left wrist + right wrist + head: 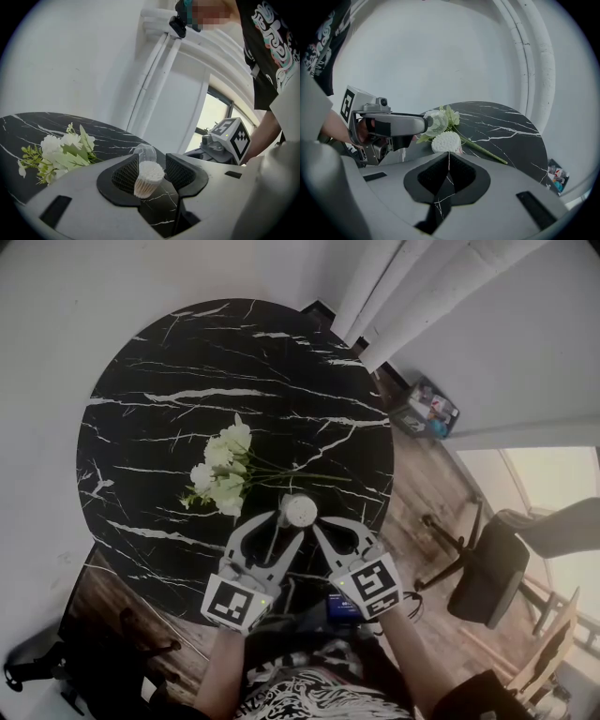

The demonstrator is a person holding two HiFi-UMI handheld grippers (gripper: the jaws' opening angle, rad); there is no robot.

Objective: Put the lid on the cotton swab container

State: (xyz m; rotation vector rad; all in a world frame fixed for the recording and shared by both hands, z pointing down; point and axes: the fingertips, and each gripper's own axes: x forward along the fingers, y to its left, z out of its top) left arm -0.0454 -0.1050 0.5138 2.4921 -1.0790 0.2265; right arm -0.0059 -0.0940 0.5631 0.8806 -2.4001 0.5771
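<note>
Our left gripper [153, 158] looks to be pinching the clear lid [146, 152] right over the swab container [149, 178] on the table [169, 362], lining it up. The right gripper [449, 157] is pressed together, empty, parked beside it, probably as backup.

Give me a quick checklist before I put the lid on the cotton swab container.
1. Mouth of the cotton swab container uncovered: ok, nothing over it.
2. Position of the lid known: ok, it is clear and sits just behind the container, near the tips of the left gripper.
3. Left gripper around the container: ok, fingers apart with it between them.
4. Left grip firm: cannot tell.
5. Right gripper free: ok, fingers together, nothing held.
6. Path clear of the flowers: cannot tell, leaves sit close behind the lid.
</note>
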